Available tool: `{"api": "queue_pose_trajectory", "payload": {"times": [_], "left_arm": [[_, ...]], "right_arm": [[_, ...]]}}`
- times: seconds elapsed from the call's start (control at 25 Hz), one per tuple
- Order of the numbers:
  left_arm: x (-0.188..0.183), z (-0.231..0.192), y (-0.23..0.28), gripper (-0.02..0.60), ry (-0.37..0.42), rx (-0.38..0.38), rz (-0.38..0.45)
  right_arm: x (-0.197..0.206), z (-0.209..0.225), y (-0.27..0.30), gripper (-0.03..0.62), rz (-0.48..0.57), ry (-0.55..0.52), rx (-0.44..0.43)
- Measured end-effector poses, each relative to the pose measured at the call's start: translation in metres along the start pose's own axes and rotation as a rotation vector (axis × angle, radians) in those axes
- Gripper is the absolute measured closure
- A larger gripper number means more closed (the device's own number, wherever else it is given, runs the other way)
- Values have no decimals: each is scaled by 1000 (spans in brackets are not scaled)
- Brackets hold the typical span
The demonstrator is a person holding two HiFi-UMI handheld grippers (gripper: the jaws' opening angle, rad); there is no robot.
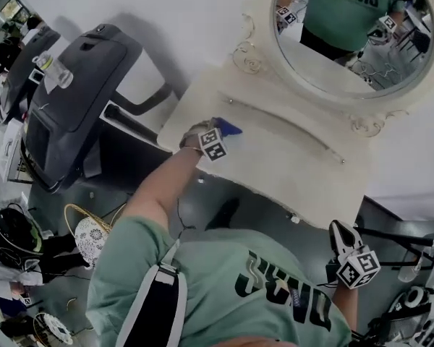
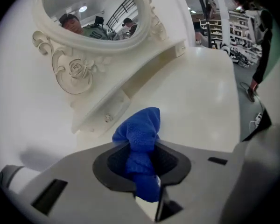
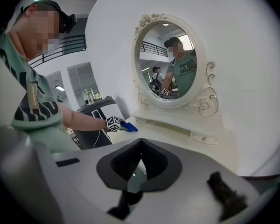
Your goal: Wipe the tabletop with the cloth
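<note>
Cloth (image 2: 141,136) is bunched and clamped in the left tool (image 2: 143,169) at the left end of the tabletop (image 2: 203,97), right tool (image 3: 139,164) closed on nothing, so I'd press down and sweep in long overlapping passes.

It looks like a shop showroom: an ornate white vanity counter (image 1: 275,157) with oval mirror (image 1: 347,42), a treadmill (image 1: 79,100) alongside, and stocked shelves (image 2: 214,29) beyond.

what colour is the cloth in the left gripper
Blue. The cloth shows best in the left gripper view.
</note>
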State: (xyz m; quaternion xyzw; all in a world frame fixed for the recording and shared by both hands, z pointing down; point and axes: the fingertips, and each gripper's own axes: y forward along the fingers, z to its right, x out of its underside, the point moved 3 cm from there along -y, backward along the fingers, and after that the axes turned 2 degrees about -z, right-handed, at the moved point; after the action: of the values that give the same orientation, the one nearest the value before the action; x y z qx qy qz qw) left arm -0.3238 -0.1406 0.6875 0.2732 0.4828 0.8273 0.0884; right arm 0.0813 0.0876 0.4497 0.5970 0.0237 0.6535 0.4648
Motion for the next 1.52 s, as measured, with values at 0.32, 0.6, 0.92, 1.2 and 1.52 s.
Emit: {"api": "queue_pose_trajectory", "payload": {"times": [0.32,0.6,0.92,1.2,1.52], "left_arm": [[-24,-72,82,484,45,30,25],[-25,-65,81,486,47,53,65],[31,17,16,489,49,78,43],[142,182,-80,488,-59,229,-131],[99,191,-109,486,-161,175,-37]], "right_arm": [[-50,15,73,582,-29,41,62],[-72,9,109,582,-35,12,20],[-59,-18,88,582,-20,-74,-67],[11,-30,2,582,28,-96,-120],[37,-20,-49,582,43,-86,-98]]}}
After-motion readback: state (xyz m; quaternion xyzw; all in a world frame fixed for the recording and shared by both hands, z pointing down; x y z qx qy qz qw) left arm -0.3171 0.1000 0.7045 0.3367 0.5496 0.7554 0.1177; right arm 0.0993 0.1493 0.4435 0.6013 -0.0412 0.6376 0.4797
